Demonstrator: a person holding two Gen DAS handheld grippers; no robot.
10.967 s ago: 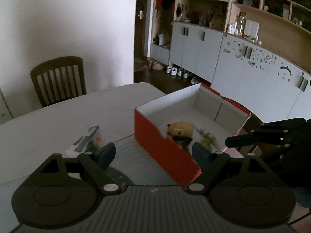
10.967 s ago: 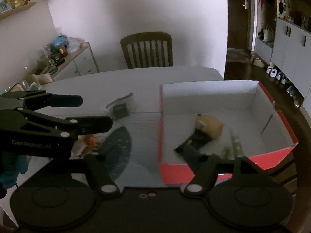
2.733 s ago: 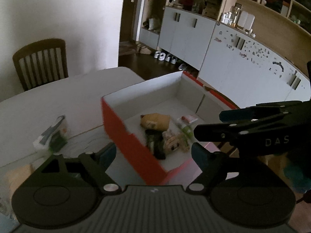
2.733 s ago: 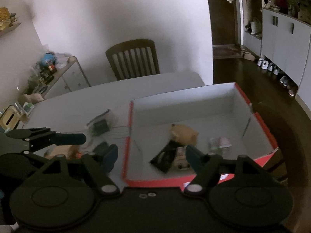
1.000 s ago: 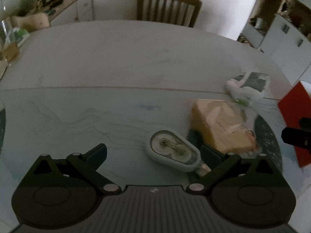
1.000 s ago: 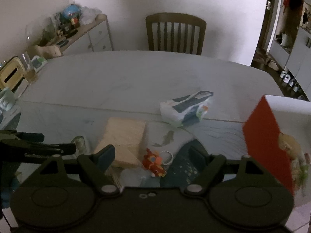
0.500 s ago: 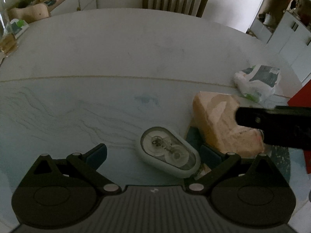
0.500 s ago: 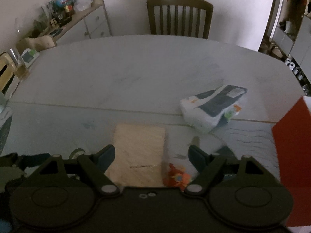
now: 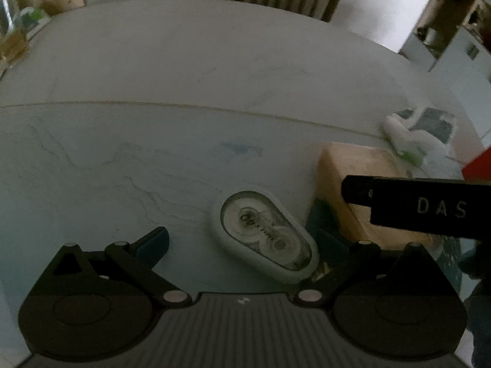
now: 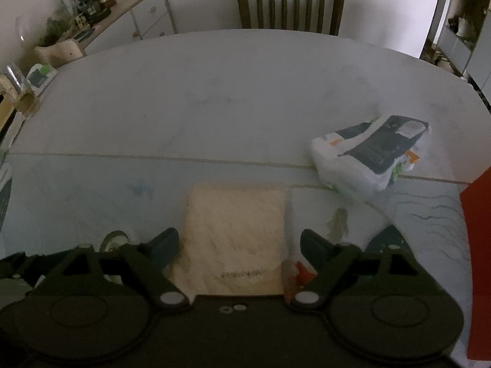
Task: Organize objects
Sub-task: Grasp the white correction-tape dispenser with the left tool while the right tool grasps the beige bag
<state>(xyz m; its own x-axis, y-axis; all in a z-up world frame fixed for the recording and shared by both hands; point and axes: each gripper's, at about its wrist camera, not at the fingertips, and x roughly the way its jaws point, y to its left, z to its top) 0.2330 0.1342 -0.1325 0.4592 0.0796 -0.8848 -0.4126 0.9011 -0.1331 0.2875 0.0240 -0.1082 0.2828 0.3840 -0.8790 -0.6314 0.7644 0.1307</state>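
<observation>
Tan and rectangular, the flat pad (image 10: pixel 234 239) lies on the table (image 10: pixel 233 92) between the fingers of the right gripper (image 10: pixel 236 245), whose jaws are opening and do not press on it. Just left of the pad, the oval correction-tape dispenser (image 9: pixel 265 236) rests between the spread fingers of the left gripper (image 9: pixel 242 239), close to the right finger and not clamped. A small red-and-white item (image 10: pixel 299 270) peeks out beside the pad's right edge; what it is cannot be made out. Farther right a white tissue pack (image 10: pixel 373 153) with a dark panel lies on the tabletop, and a red box wall (image 10: pixel 477 260) rises at the frame's edge. The surface is pale, marble-veined, with a thin seam running across it. Beyond its far rim stands a wooden slat-back chair (image 10: pixel 290 3) against a white wall, with a cluttered sideboard (image 10: pixel 122 15) to the left.
</observation>
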